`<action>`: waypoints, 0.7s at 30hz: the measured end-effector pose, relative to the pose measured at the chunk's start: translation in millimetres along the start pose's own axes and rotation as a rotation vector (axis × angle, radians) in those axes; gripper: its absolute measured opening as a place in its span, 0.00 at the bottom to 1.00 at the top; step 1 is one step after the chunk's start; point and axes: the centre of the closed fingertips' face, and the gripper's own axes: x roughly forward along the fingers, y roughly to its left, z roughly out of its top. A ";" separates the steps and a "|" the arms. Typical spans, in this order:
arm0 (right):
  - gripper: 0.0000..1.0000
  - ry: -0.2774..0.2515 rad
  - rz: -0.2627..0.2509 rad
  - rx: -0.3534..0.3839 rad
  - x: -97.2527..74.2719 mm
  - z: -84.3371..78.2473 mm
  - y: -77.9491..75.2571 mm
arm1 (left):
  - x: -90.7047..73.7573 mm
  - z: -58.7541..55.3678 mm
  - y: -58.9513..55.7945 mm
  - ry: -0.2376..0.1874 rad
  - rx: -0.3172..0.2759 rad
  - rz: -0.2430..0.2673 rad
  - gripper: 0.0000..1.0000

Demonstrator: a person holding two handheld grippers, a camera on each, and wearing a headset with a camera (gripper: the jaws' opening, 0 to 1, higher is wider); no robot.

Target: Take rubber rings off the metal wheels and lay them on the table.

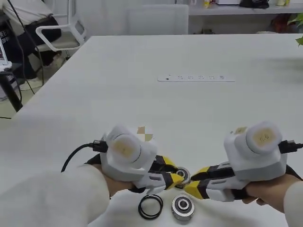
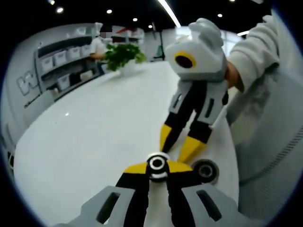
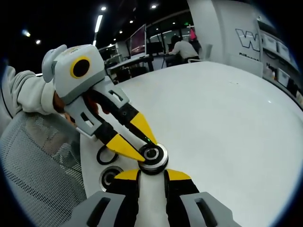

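1. Head view: my left hand-held gripper [image 1: 176, 176] and right hand-held gripper [image 1: 190, 185] meet nose to nose low over the bench [image 1: 142, 94]. A metal wheel [image 1: 182, 174] sits between their yellow tips. Close to my edge of the bench lie the loose rubber rings [image 1: 150, 206], black and overlapping. A second wheel [image 1: 182, 208] lies flat just beside them. A power strip [image 1: 196, 78] sits well out across the bench.

2. Left gripper view: the left hand-held gripper [image 2: 157, 171] has its jaws nearly closed and pinches the metal wheel [image 2: 157, 163] right at the tips, one jaw on each side. The right hand-held gripper [image 2: 177, 149] comes in from above with its jaws a sliver apart and its tips at the wheel's rim. The second wheel [image 2: 206, 170] rests on the bench near them.

3. Right gripper view: the right hand-held gripper [image 3: 151, 174] shows a narrow gap, with the metal wheel [image 3: 153, 155] right at its tips. Honestly I can't tell whether it grips the wheel or only touches it. The left hand-held gripper [image 3: 135, 139] bears on the wheel from the left. Below it are the loose rubber rings [image 3: 106, 155] and the second wheel [image 3: 110, 177], side by side.
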 end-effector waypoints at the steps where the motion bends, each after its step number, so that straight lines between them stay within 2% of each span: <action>1: 0.17 -0.002 -0.001 0.002 0.3 0.2 0.1 | -0.1 0.1 -0.1 -0.001 0.001 0.000 0.14; 6: 0.14 -0.007 -0.015 -0.009 1.3 0.6 -3.3 | -0.1 0.4 -0.9 -0.006 -0.010 0.001 0.14; 8: 0.12 0.009 -0.021 -0.052 0.8 -1.7 -4.7 | 0.1 0.6 -0.5 -0.010 -0.013 0.003 0.14; 14: 0.09 0.022 -0.027 -0.106 0.6 -1.3 -3.9 | 0.0 0.6 -0.4 -0.014 -0.031 0.004 0.14; 16: 0.00 0.025 -0.042 -0.140 -0.8 -1.2 -6.8 | -0.4 0.1 0.0 -0.013 -0.030 0.005 0.14; 17: 0.00 0.016 -0.049 -0.158 -0.7 0.6 -8.5 | -0.5 0.1 -0.7 -0.013 -0.032 0.002 0.14; 21: 0.00 0.026 -0.044 -0.141 0.0 -0.1 -7.3 | -0.5 -0.1 -0.8 -0.013 -0.032 0.003 0.14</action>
